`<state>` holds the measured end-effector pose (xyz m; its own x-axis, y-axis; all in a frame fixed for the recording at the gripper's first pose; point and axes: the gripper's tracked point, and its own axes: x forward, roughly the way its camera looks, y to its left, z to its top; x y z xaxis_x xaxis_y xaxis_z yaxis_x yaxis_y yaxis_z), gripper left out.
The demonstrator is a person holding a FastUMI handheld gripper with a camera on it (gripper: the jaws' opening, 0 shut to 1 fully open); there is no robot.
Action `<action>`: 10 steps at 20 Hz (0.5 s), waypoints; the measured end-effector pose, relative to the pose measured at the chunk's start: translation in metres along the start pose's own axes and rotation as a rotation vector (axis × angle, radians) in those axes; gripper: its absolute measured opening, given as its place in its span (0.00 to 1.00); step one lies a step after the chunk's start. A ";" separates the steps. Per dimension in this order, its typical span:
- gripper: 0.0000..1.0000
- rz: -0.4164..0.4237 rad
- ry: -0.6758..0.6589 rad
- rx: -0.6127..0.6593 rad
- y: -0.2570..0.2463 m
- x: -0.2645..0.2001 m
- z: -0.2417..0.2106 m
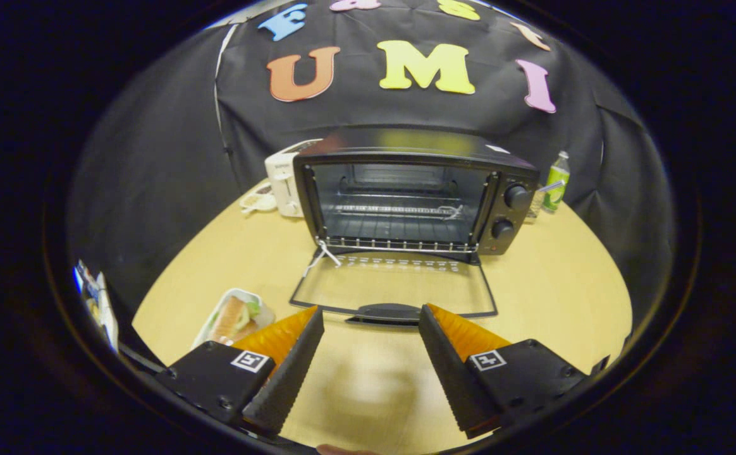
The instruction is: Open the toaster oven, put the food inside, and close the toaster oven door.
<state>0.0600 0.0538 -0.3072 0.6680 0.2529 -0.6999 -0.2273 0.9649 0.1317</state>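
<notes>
A black toaster oven (415,189) stands on the wooden table (558,284), its glass door (396,287) folded down flat toward me, with the door handle (384,313) nearest my fingers. A wire rack (399,243) sits inside the cavity. The food (235,319), a sandwich in a clear wrapped tray, lies on the table left of the door, just beyond the left finger. My gripper (371,316) is open, hovering above the table just short of the door handle, nothing between its fingers.
A white appliance (284,180) and a small dish (257,201) stand behind the oven's left side. A green bottle (556,181) stands behind its right side. The oven's two knobs (510,212) face me on its right panel. A white tie (324,256) hangs at the door's left hinge.
</notes>
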 end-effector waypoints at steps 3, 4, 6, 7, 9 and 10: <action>0.96 0.151 0.050 0.084 0.031 -0.006 -0.007; 0.95 0.198 0.078 0.113 0.039 -0.008 -0.011; 0.93 0.307 0.108 0.158 0.062 -0.013 -0.013; 0.92 0.354 0.133 0.177 0.071 -0.016 -0.017; 0.91 0.451 0.195 0.208 0.092 -0.024 -0.024; 0.90 0.487 0.223 0.220 0.099 -0.025 -0.026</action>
<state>0.0022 0.1412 -0.2955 0.3527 0.6735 -0.6496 -0.3022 0.7391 0.6021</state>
